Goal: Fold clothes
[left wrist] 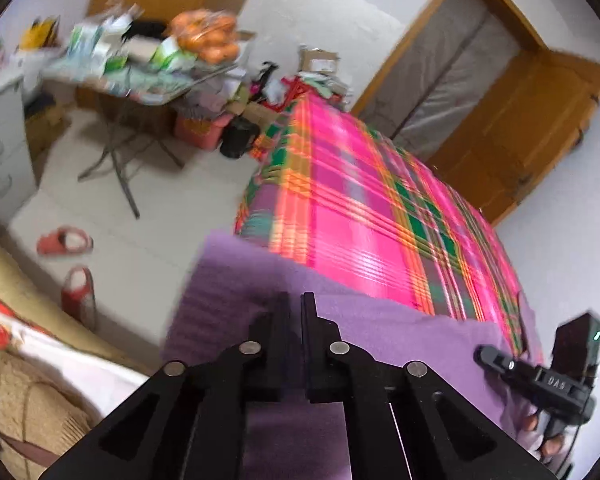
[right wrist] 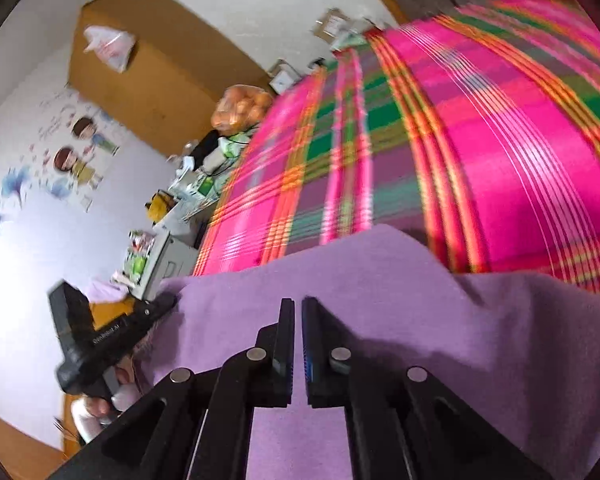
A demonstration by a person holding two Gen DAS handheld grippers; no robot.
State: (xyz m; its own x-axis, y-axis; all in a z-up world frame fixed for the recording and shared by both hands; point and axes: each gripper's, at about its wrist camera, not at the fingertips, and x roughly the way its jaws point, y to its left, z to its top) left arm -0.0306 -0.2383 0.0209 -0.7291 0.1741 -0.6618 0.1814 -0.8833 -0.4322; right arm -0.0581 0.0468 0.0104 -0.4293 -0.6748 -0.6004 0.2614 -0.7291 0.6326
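1. The left gripper (left wrist: 296, 300) has its two black jaws drawn nearly together, with only a thin slit between them, over a purple garment (left wrist: 380, 332); the tips lie against the cloth, but whether a fold is pinched there cannot be told.
2. The right gripper (right wrist: 298, 304) is likewise nearly closed over the same purple garment (right wrist: 380, 280), and a grip on it cannot be confirmed.
3. Writing: in the left wrist view, the right gripper's (left wrist: 484, 354) body bears raised letters reading about "DAS". In the right wrist view, the left gripper's (right wrist: 168, 302) body carries small white print, too blurred to read.
4. The garment spreads across the near end of a bed covered by a bright pink, green and orange plaid sheet (left wrist: 360, 200). Its far edge crosses the plaid, and its left corner hangs past the bed's side.
5. Beyond the garment the plaid sheet is bare.
6. Left of the bed lies pale floor (left wrist: 148, 248) with two red slippers (left wrist: 66, 240) and a cluttered folding table (left wrist: 140, 88).
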